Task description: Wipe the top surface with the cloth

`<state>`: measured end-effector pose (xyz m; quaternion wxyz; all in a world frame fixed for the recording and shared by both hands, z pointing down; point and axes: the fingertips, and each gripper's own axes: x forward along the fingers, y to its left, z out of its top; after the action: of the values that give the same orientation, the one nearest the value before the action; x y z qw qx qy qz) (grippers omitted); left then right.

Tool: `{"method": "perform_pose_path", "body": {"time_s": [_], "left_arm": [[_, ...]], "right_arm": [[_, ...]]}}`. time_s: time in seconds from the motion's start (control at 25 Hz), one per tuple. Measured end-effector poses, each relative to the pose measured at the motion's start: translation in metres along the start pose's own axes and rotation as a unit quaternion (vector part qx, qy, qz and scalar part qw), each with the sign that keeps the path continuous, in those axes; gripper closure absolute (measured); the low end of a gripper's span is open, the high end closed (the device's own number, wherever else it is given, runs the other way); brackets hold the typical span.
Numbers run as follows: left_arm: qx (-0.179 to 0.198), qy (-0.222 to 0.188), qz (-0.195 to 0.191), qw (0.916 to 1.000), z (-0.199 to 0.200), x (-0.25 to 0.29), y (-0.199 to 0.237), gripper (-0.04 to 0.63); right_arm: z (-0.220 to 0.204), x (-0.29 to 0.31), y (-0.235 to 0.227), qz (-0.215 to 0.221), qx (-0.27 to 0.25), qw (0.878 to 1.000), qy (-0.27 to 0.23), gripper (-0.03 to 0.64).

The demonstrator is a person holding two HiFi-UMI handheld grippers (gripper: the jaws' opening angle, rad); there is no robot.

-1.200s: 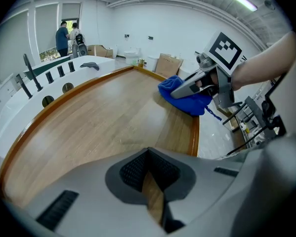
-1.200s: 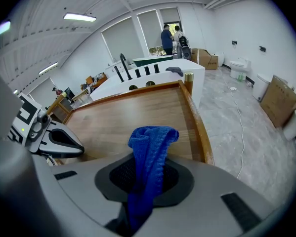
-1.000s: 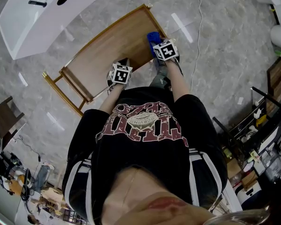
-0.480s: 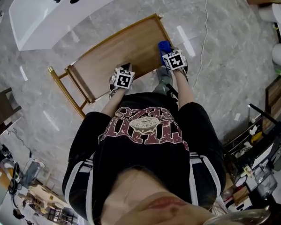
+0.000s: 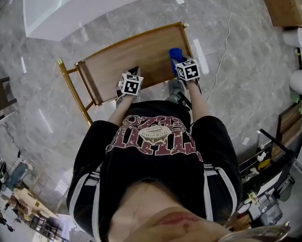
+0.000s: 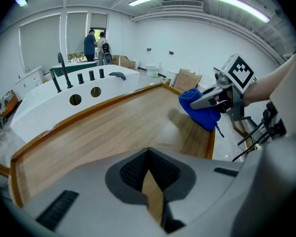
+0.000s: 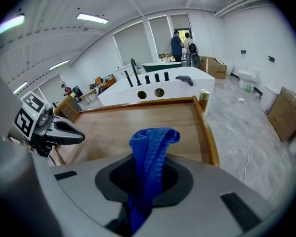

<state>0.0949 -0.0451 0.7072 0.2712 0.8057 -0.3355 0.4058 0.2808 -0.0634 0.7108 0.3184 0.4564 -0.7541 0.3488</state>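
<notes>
The blue cloth is pinched between the jaws of the right gripper. A bunched fold of it is pushed up past the jaw tips, and the rest is drawn back between the pads. Ahead of this gripper the wooden counter is spread out, framed by a golden rim. The cloth is carried low over the counter's near right part, close to the rim. Whether it is pressed onto the wood cannot be told.

The left gripper is held to the left of the right one, over the counter's near edge. Its jaws are brought together at the tips, and nothing is caught between them; only a sliver of wood is seen through the slit behind.

Beyond both grippers, past the counter's far rim, a white basin unit with dark fittings and two round holes is seen. Two people are seen by a window further off.
</notes>
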Motion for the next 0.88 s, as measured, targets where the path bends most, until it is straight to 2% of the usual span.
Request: {"method": "perform_pose_path", "body": {"time_s": [0.28,0.88], "left_arm": [[-0.029,-0.03,0.01,0.9991,0.004,-0.013,0.015,0.549],[-0.065,-0.098,0.019,0.9929,0.038,-0.042,0.024,0.549]], "right_arm": [[0.027,0.019,0.056,0.061,-0.038,0.997,-0.007,0.558],[0.084,0.017,0.127,0.132,-0.054,0.988,-0.064,0.558]]}}
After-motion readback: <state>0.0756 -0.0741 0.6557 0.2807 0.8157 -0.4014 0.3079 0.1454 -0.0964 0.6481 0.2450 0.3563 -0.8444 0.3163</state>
